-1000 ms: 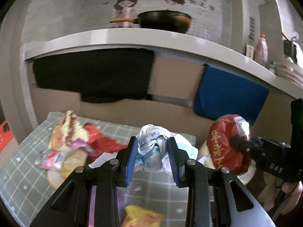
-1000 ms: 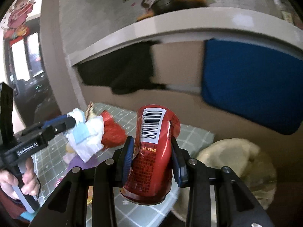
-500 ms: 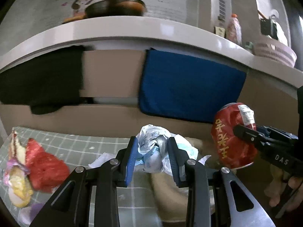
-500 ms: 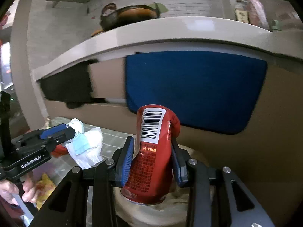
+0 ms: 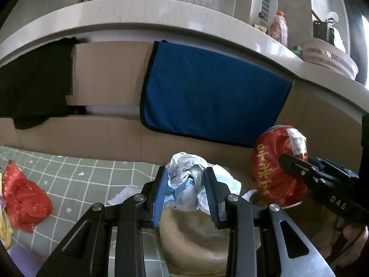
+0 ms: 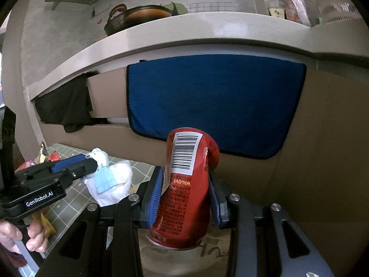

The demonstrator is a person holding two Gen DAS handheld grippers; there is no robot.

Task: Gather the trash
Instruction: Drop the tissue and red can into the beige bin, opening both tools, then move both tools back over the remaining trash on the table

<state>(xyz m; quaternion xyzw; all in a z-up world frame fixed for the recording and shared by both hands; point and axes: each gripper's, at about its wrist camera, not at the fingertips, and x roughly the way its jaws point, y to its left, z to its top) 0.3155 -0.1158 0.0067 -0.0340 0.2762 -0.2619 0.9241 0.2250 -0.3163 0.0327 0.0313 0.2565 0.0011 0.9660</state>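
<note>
My left gripper (image 5: 185, 191) is clamped on a crumpled wad of white and pale-blue paper (image 5: 188, 184), held dead centre in its view above a tan basket (image 5: 191, 242). At 3 o'clock from it, my right gripper (image 6: 185, 196) grips a dented red can (image 6: 184, 194), barcode label facing its camera, over the same basket. On the grey checked cloth (image 5: 92, 180) at 9 o'clock lies a red wrapper (image 5: 25, 198). A blue towel (image 5: 212, 92) hangs at 12 o'clock
</note>
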